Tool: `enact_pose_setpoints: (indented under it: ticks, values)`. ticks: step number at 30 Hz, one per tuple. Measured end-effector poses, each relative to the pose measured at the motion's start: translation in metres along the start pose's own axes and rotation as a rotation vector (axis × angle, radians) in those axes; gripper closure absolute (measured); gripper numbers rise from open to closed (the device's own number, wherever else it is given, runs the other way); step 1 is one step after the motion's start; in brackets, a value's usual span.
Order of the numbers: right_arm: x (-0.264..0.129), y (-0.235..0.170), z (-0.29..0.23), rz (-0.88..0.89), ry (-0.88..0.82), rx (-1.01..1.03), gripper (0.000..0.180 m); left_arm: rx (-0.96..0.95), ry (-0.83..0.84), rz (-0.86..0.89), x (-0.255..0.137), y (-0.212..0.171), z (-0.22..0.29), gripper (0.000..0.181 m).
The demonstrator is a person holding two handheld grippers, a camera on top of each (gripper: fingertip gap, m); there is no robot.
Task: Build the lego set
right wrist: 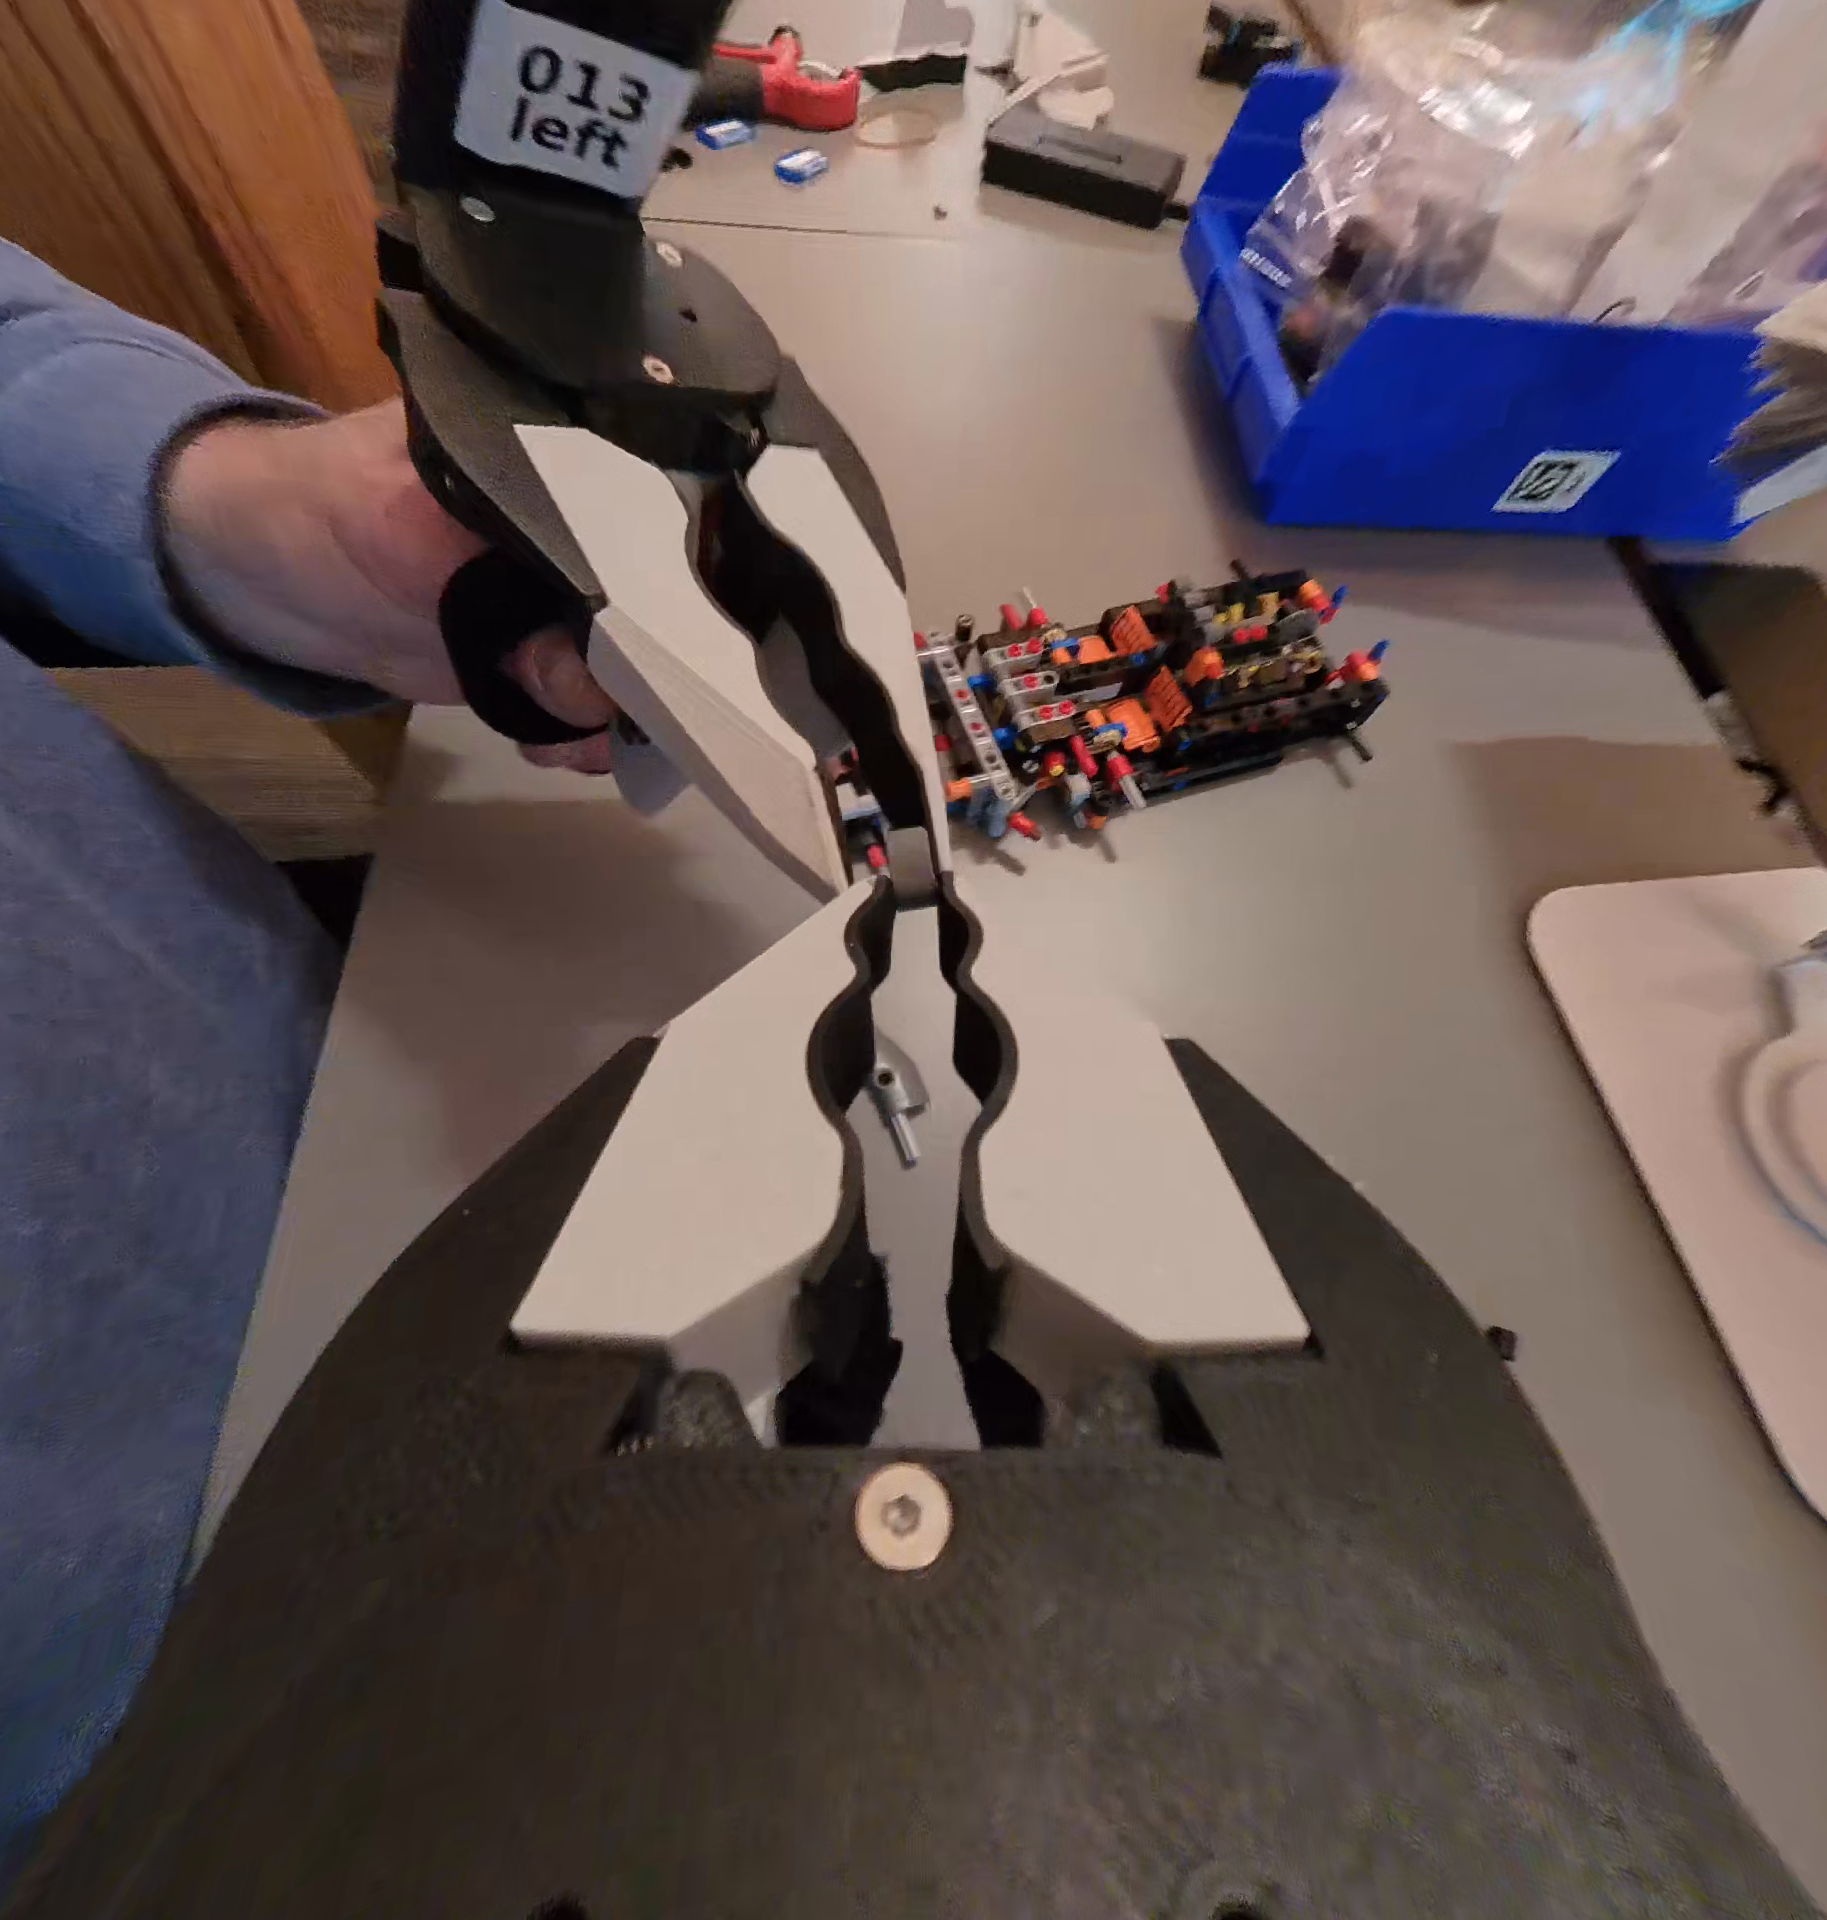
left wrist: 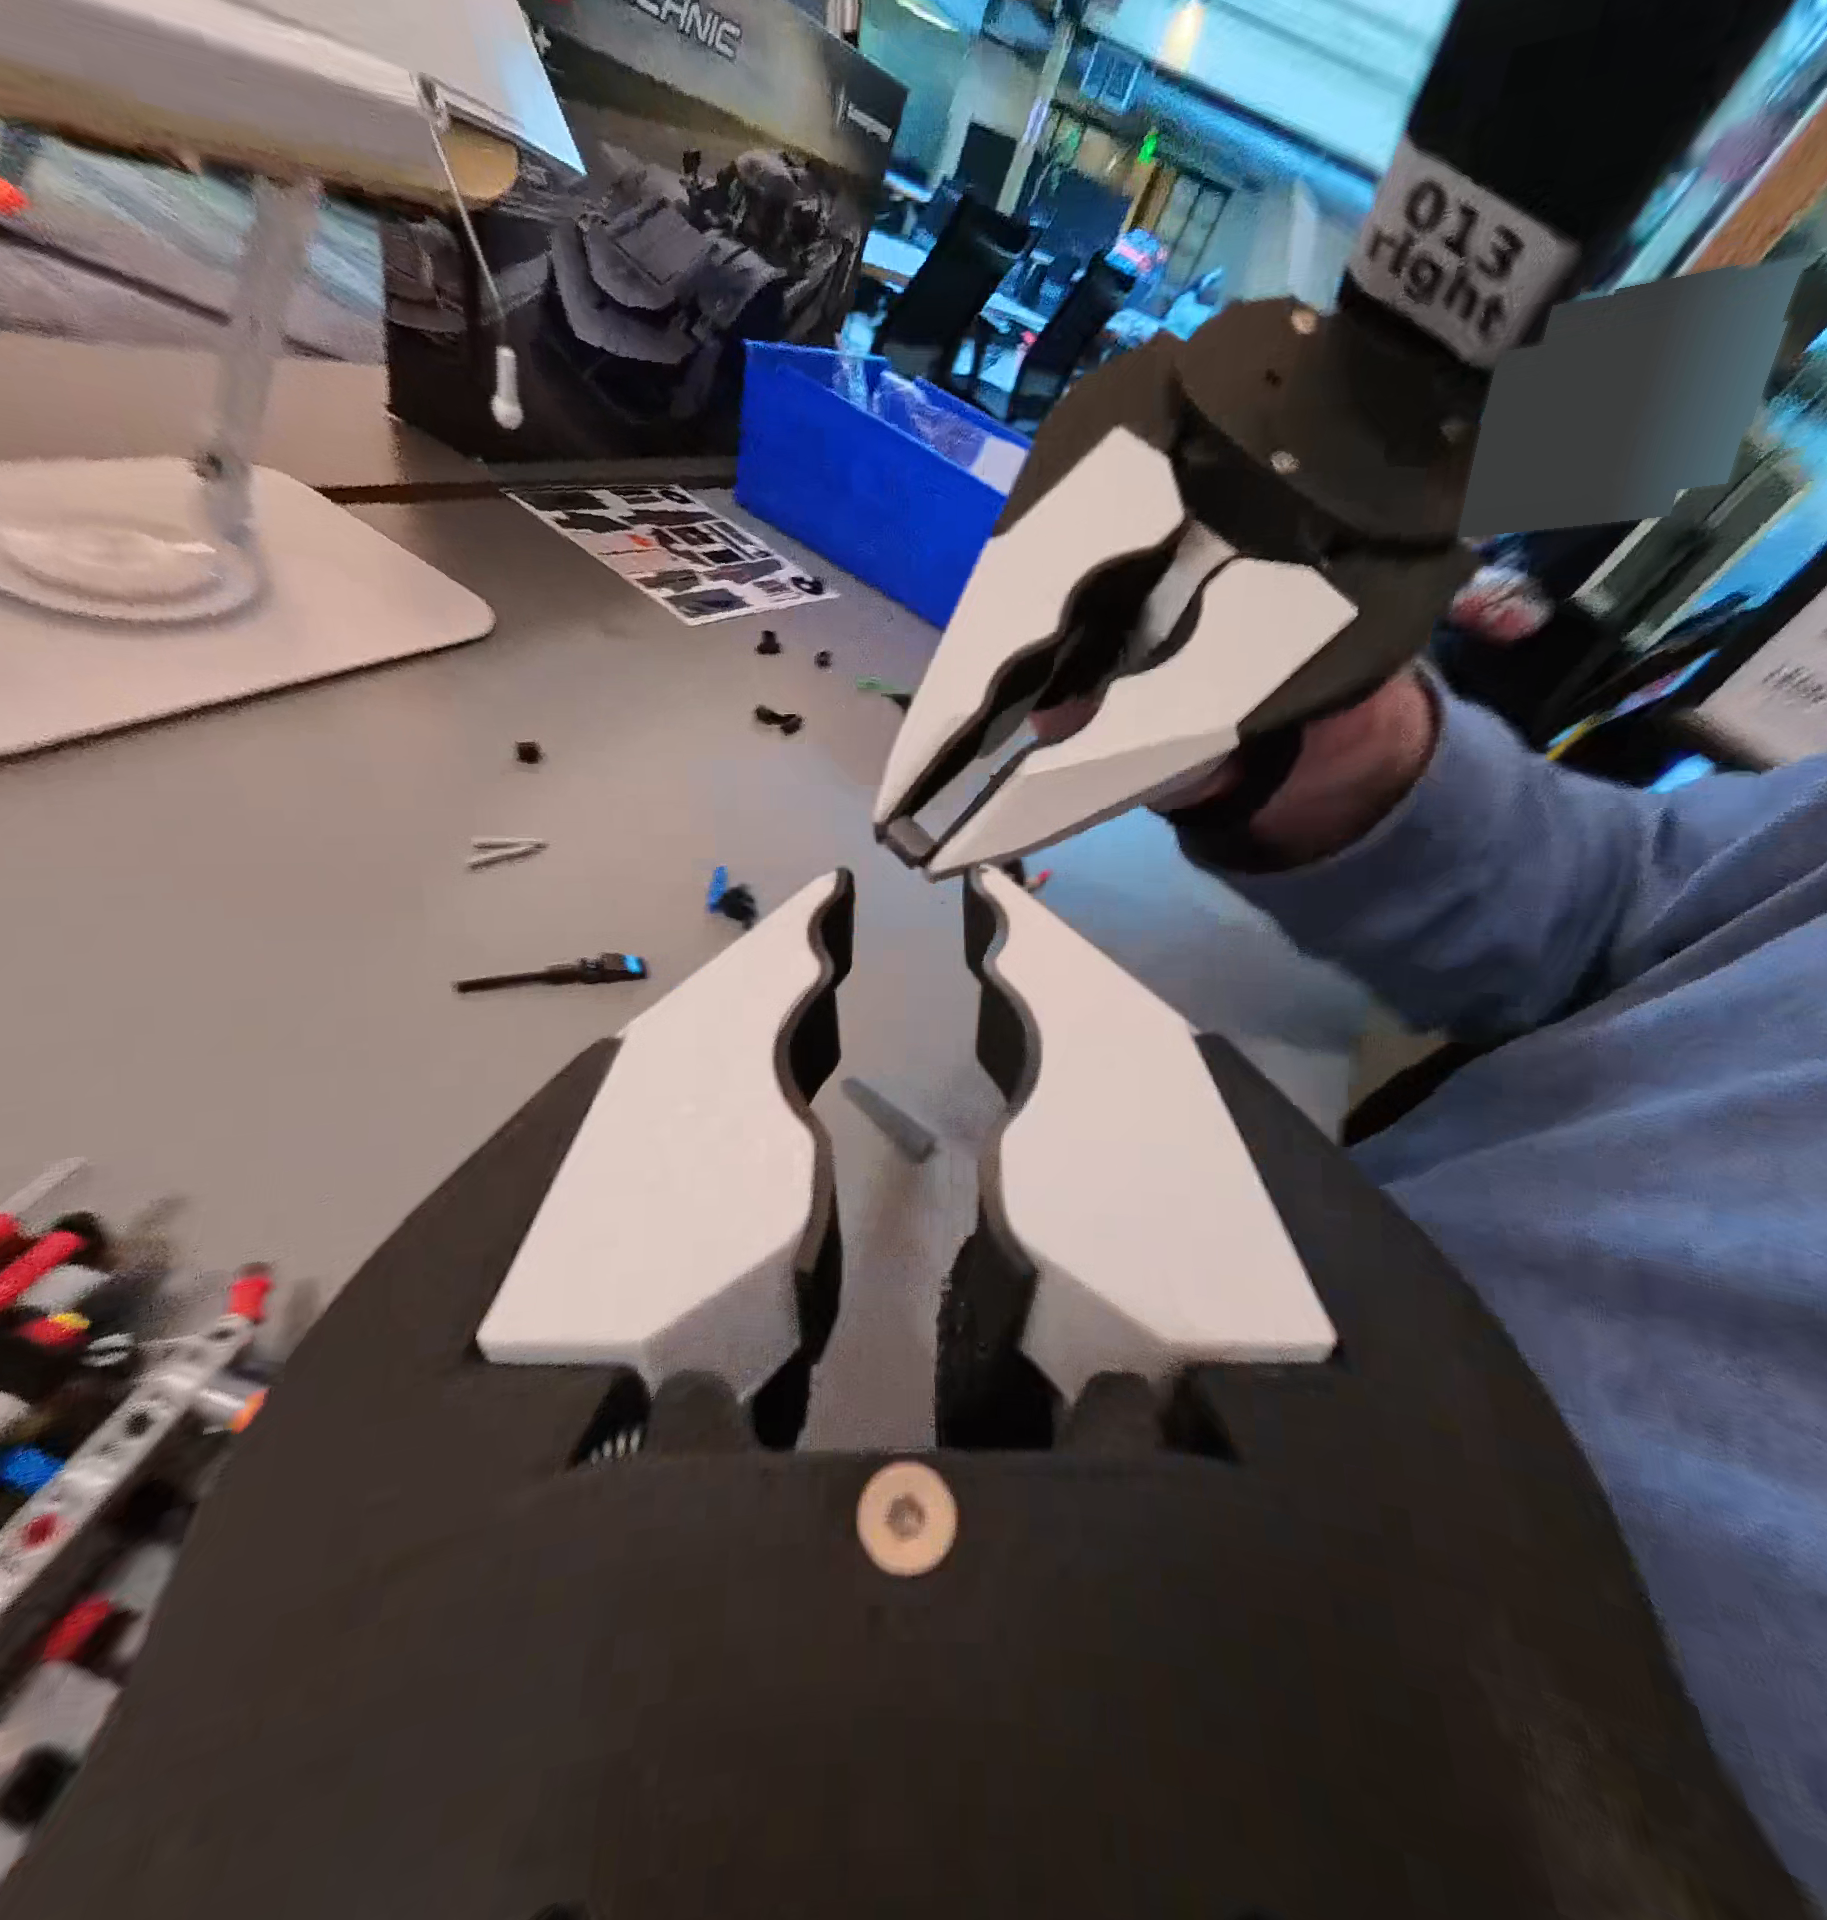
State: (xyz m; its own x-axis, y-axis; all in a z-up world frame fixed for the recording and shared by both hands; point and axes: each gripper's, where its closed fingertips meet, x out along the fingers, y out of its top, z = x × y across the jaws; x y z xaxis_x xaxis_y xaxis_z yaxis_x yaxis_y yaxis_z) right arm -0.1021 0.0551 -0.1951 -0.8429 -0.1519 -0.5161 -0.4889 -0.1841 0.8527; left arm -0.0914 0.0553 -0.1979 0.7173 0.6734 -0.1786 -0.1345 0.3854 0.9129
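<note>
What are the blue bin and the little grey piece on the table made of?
The blue bin looks like hard plastic: its colour is even and its smooth walls catch a soft shine. The little grey piece seems plastic too, like the lego model, though its pale glossy tip could pass for metal.

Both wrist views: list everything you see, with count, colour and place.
Lego chassis: one, black, orange and red, mid-table.
Bin: one, blue, holding clear bags, far side.
Pin: one, grey, on the table under the claws.
Axle: one, black, blue end, table.
Loose parts: several, mostly black, scattered.
Sticker sheet: one, white with dark shapes, beside the bin.
Box: one, dark, behind the sheet.
Stand: one, white base, table edge.
Table: one, grey.
Left claw: one, open, empty.
Right claw: one, shut on a small grey piece.
Sleeves: two, blue.
</note>
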Motion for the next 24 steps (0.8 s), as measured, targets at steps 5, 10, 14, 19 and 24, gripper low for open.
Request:
enact_pose_setpoints:
  ticks: [5, 10, 14, 19, 24]
  values:
    - [-0.003, 0.002, 0.0, -0.007, -0.147, -0.12, 0.174, -0.107, -0.094, 0.042, 0.003, 0.0, 0.011, 0.17]
    - [-0.01, 0.006, 0.0, 0.007, -0.211, -0.168, 0.173, -0.167, -0.191, 0.102, 0.0, 0.006, 0.02, 0.17]
    - [-0.012, 0.006, 0.0, 0.003, -0.244, -0.195, 0.174, -0.209, -0.216, 0.124, 0.0, 0.008, 0.021, 0.168]
    - [-0.01, 0.006, -0.002, -0.009, -0.276, -0.229, 0.174, -0.257, -0.221, 0.167, -0.004, 0.014, 0.016, 0.16]
    - [-0.008, 0.007, -0.003, -0.005, -0.302, -0.245, 0.174, -0.282, -0.232, 0.165, -0.002, 0.013, 0.017, 0.163]
